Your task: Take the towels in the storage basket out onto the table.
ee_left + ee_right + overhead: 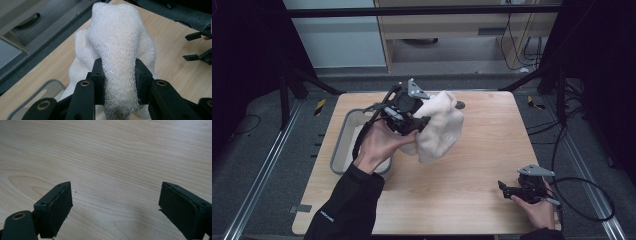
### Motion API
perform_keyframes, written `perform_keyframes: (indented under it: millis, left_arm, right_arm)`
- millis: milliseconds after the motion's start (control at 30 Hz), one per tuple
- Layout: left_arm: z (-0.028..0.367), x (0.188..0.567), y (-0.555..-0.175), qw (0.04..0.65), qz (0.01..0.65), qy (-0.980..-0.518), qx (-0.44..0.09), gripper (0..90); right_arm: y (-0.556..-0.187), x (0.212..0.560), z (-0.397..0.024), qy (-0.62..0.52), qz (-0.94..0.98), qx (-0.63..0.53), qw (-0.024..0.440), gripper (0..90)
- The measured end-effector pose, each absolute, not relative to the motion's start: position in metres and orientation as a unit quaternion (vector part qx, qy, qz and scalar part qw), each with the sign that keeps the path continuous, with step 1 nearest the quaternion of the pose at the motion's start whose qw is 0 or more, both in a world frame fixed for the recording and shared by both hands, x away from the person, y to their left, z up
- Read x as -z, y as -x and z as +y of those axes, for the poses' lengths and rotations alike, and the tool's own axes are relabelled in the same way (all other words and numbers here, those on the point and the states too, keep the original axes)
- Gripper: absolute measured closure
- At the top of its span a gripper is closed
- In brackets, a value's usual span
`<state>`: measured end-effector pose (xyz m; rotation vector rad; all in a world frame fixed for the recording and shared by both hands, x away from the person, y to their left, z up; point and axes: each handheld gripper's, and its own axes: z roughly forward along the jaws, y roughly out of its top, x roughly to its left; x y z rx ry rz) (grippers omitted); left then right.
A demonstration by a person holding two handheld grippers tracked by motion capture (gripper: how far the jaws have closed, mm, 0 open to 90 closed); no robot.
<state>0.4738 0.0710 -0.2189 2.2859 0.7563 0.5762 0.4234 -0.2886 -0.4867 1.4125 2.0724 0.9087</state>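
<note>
Light wooden table (472, 200) on grey floor; beyond, wood cabinet (447, 25), hanging cables (524, 47), yellow-black tape (320, 106).

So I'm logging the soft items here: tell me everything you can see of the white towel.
The white towel looks like soft, loopy terry cloth, cream-white and plain. It is bunched, not folded. The left gripper is shut on a gathered fold of it, and the rest hangs loosely in folds over the wooden table, just right of the grey bin. Whether its lower end touches the table cannot be told.
</note>
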Motion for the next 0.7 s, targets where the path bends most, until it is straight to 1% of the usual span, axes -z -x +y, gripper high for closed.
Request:
perform_keyframes:
  millis: [433,700]
  left_arm:
    - [0.039,0.261,-0.49,0.309,0.277,-0.889,-0.194,67.1]
    - [0.03,0.28,-0.494,0.307,0.272,-0.894,-0.181,67.0]
  right_arm:
    - [-0.423,0.487,-0.29,-0.521,0.752,-0.327,0.236,11.7]
    - [-0.423,0.488,-0.291,-0.521,0.752,-0.326,0.239,11.7]
